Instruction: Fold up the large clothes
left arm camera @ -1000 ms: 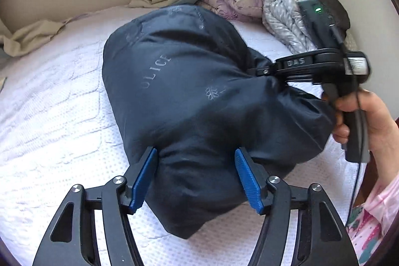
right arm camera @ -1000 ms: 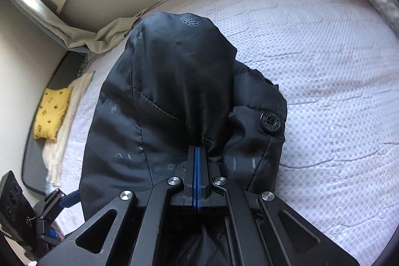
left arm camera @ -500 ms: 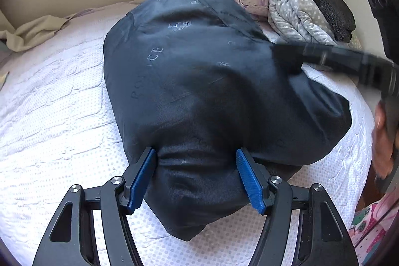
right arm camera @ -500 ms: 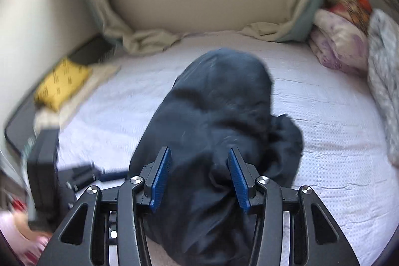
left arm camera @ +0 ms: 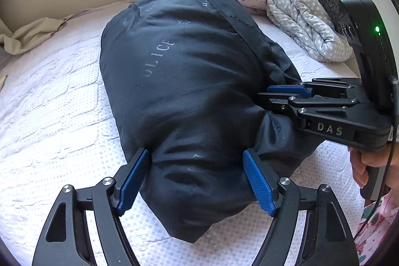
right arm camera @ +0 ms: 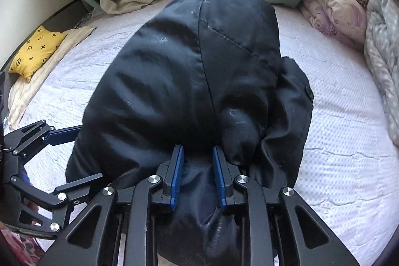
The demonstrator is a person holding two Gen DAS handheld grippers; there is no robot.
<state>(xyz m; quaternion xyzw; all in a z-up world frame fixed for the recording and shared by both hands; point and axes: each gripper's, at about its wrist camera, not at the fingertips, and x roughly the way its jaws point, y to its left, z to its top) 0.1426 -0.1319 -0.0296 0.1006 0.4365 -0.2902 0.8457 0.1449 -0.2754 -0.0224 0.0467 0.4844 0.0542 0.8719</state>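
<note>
A puffy navy padded jacket [left arm camera: 189,96] (faint "POLICE" lettering) lies bundled on the white quilted mattress [left arm camera: 49,116]. The left gripper [left arm camera: 197,181], its jaws just widened, straddles the near end; the right gripper [right arm camera: 197,176], just narrowed, pinches a fold

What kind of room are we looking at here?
Most likely a bedroom: a dark jacket lies on a white quilted mattress, rolled blankets are piled at the wall, and a yellow cushion sits beside the bed.
</note>
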